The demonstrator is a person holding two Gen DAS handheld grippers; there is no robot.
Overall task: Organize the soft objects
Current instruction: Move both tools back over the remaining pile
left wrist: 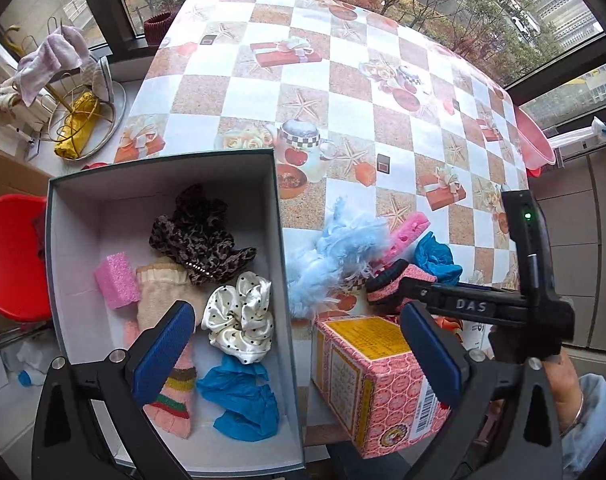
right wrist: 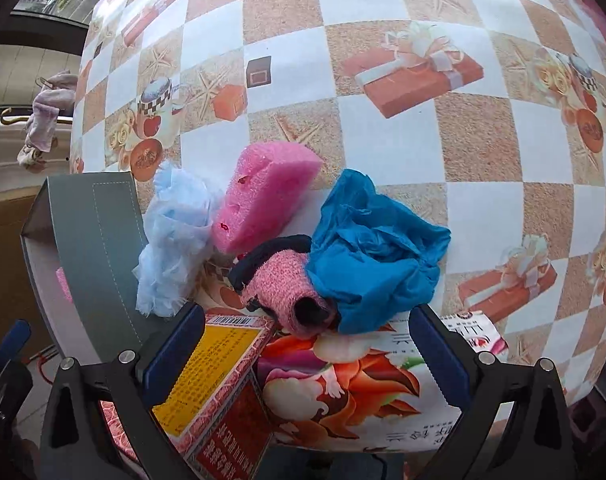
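A grey box (left wrist: 59, 264) holds a leopard scrunchie (left wrist: 201, 236), a small pink sponge (left wrist: 117, 280), a beige striped sock (left wrist: 167, 300), a white dotted scrunchie (left wrist: 241, 320) and a blue crumpled glove (left wrist: 243, 400). My left gripper (left wrist: 299, 354) hangs open above the box's right wall, holding nothing. On the table beside the box lie a light blue feathery piece (right wrist: 175, 240), a pink sponge (right wrist: 263, 200), a pink knit roll with a black band (right wrist: 287, 292) and a blue crumpled glove (right wrist: 371, 252). My right gripper (right wrist: 307, 352) stands open just short of the knit roll.
A red and yellow carton (right wrist: 223, 380) and a printed packet (right wrist: 363, 384) lie under my right gripper at the table's near edge. A red stool (left wrist: 11, 256) stands left of the box. A wire rack with cloths (left wrist: 63, 80) is at far left, a pink basin (left wrist: 535, 140) at far right.
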